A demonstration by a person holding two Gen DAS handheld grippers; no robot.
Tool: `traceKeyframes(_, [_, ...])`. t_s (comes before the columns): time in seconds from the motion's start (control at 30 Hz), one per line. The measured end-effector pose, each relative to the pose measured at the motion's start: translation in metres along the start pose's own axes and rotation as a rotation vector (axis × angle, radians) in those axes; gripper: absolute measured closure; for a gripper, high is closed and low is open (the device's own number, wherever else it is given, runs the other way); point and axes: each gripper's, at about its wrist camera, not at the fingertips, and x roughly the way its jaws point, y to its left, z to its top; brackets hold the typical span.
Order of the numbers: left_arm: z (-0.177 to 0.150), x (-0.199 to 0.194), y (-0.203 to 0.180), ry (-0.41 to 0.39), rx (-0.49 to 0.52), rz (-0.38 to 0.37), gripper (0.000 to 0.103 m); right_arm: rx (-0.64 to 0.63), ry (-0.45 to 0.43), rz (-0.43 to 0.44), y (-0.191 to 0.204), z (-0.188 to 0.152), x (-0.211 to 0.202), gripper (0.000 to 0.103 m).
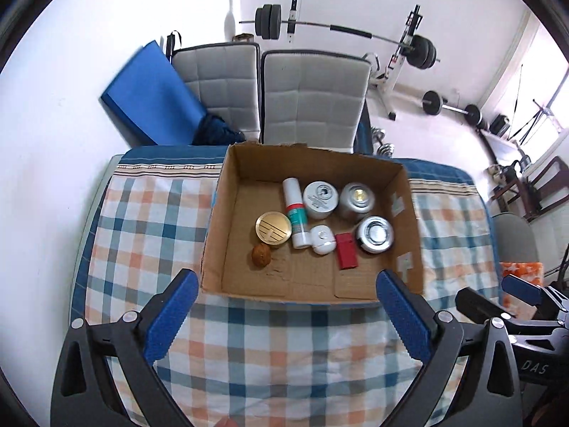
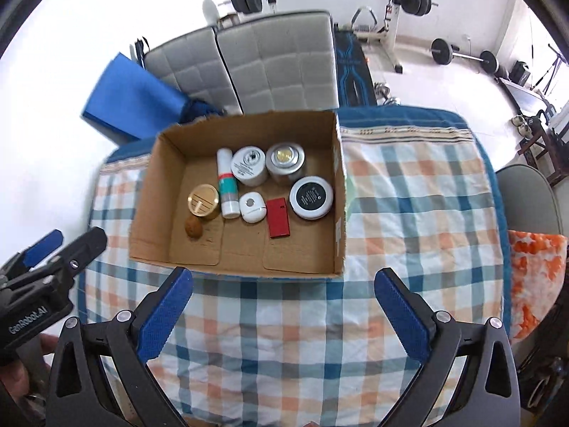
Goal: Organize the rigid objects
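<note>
Checked cloth covers the worktop [image 2: 409,195] where the left claw [image 1: 286,315] and right claw [image 2: 282,311] hang released and empty above a cardboard box [image 2: 339,192] holding eight items: four round tins, one tube, one white case, one red box, one walnut. Sorting looks finished; retreat likely follows.

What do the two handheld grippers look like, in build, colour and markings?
Both are black frames with silver rivets and two long fingers faced with textured blue pads: left gripper, right gripper. The left gripper's body reads "GenRobot.AI" in white from the right wrist view; "DAS" shows on the right gripper's. No cables or sleeves visible.
</note>
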Motion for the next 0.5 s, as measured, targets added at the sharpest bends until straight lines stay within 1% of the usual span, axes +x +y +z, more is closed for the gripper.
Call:
traceKeyframes(0.07, [-0.006, -0.020, -0.005, -0.033, 0.004, -0.015, 0.000, -0.001, -0.028, -0.004, -0.002, -0.006, -0.020, 0.000])
traceKeyframes(0.3, [-0.017, -0.079, -0.019, -0.124, 0.038, 0.004, 0.000, -0.025, -0.124, -0.006, -0.002, -0.030, -0.087, 0.000])
traceKeyframes(0.4, [-0.021, -0.095, -0.023, -0.150, 0.048, 0.015, 0.000, -0.035, -0.163, -0.015, 0.000, -0.037, -0.111, 0.000])
traceKeyframes(0.5, [-0.027, -0.108, -0.025, -0.165, 0.049, 0.000, 0.000, -0.037, -0.204, -0.016, 0.001, -0.043, -0.132, 0.000])
